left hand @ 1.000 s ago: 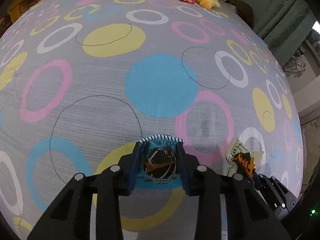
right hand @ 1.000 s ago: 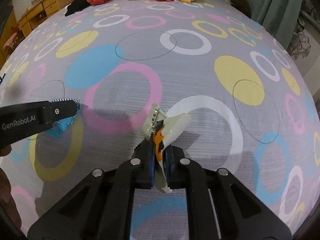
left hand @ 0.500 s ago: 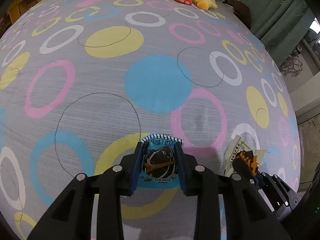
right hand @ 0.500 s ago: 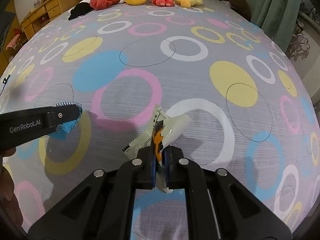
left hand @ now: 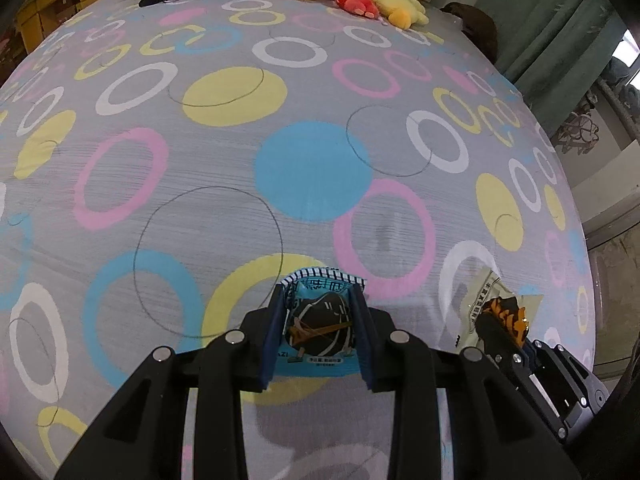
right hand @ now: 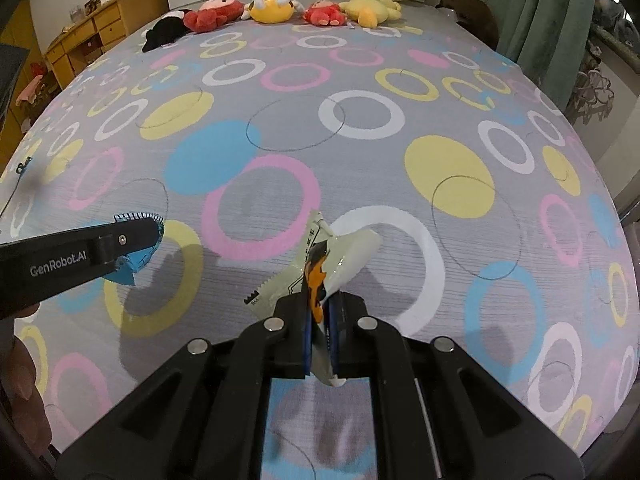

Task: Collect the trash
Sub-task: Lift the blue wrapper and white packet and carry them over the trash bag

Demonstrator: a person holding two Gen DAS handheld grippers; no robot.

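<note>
Wrappers, two of them, each pinched in its own tool above a bed [left hand: 168, 184] covered with a grey sheet printed in pink, yellow, blue and white rings and discs. Left hand-held gripper [left hand: 320, 324]: fingers pressed against both sides of a blue snack packet [left hand: 320, 320] with a dark picture on its face and a striped, serrated top edge that sticks out just past the fingertips; packet is clear of the sheet, its shadow lying below the tool. Right hand-held gripper [right hand: 322, 320]: fingers squeezed together on a pale, crumpled wrapper [right hand: 344, 258] with an orange and black print; most of the wrapper fans out ahead of the fingertips, a small corner hangs below them, none of it touching the sheet. From the right wrist view, the left hand-held gripper [right hand: 140, 240] sits off to the left and slightly ahead, seen side-on, with the blue snack packet [right hand: 134, 264] showing above and under its finger; part of a hand [right hand: 24, 380] is at the left edge behind it. From the left wrist view, the right hand-held gripper [left hand: 504, 326] is low to the right with the pale, crumpled wrapper [left hand: 486, 300] standing up from it. Far ahead of both tools, a row of plush toys [right hand: 276, 8] lines the head of the bed. Green curtain [right hand: 532, 4] beyond, to the right; wooden drawers [right hand: 100, 28] beyond, to the left.
</note>
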